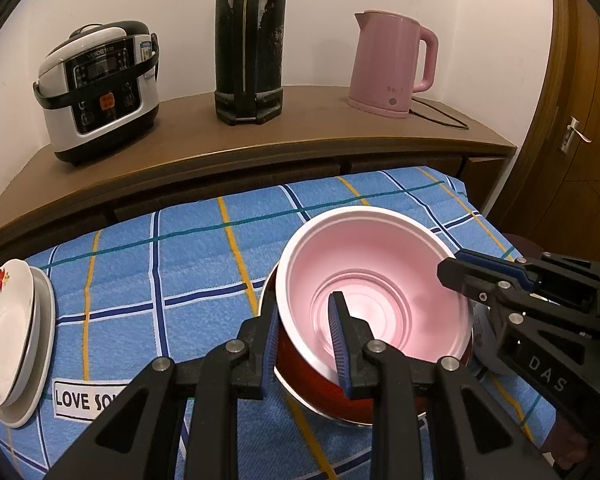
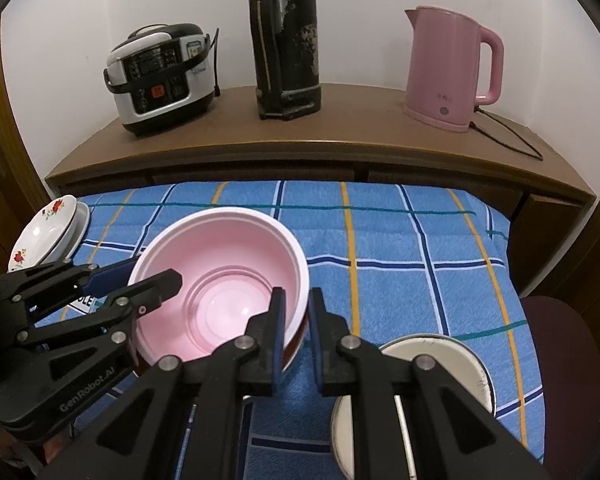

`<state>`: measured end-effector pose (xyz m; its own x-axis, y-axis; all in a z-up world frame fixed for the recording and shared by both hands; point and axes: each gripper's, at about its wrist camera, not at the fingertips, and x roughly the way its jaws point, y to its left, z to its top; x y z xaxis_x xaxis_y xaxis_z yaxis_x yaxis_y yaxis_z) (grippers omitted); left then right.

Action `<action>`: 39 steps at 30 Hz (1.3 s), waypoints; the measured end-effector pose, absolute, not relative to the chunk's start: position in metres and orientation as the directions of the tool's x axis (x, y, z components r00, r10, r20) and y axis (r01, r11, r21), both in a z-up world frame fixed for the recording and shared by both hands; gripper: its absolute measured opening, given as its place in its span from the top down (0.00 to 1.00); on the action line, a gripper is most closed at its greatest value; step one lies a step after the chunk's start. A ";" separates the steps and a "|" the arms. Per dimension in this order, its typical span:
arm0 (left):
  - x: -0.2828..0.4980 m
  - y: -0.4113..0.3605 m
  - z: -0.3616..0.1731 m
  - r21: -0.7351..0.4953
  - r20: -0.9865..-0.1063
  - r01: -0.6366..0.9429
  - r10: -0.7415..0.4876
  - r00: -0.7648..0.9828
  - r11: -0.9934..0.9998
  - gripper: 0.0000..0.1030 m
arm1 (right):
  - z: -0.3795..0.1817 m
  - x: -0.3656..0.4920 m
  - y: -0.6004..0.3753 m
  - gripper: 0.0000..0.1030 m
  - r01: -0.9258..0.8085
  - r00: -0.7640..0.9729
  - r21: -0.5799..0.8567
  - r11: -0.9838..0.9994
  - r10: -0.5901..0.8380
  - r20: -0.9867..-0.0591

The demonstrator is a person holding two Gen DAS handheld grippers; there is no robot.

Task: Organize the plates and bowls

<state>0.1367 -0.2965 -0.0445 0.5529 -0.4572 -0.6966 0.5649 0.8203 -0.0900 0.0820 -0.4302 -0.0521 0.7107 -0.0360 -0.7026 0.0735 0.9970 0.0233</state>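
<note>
A pink bowl (image 1: 380,276) sits nested in a red bowl (image 1: 312,384) on the blue checked cloth; it also shows in the right wrist view (image 2: 228,264). My left gripper (image 1: 304,344) straddles the near rim of both bowls, one finger inside, one outside, jaws not closed on it. My right gripper (image 2: 297,336) straddles the bowls' right rim, apparently closed on the pink bowl's wall. A stack of white flowered plates (image 1: 8,340) lies at the left. A cream enamel bowl (image 2: 440,364) sits under my right gripper.
A wooden cabinet (image 1: 300,136) behind the table carries a rice cooker (image 1: 100,88), a black thermos (image 1: 252,40) and a pink kettle (image 1: 392,64) with its cord. A door (image 1: 572,140) is at the right. A dark red chair seat (image 2: 560,360) is beside the table.
</note>
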 end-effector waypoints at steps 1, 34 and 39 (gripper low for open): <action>0.137 -0.297 -0.045 -0.090 -0.697 0.565 -0.457 0.552 0.820 0.74 | -0.052 0.083 -0.431 0.88 0.074 0.710 0.025 0.997 -0.035 -0.703; 0.139 -0.301 -0.047 -0.086 -0.696 0.560 -0.451 0.558 0.824 0.74 | -0.057 0.083 -0.432 0.84 0.063 0.708 0.052 0.997 -0.008 -0.706; 0.138 -0.301 -0.046 -0.084 -0.696 0.560 -0.451 0.559 0.824 0.74 | -0.058 0.083 -0.434 0.84 0.061 0.710 0.060 0.996 -0.001 -0.704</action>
<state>0.1382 -0.3007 -0.0464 0.5585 -0.4510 -0.6962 0.5601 0.8241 -0.0844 0.0831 -0.4335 -0.0579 0.7098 -0.0011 -0.7044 0.0607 0.9964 0.0596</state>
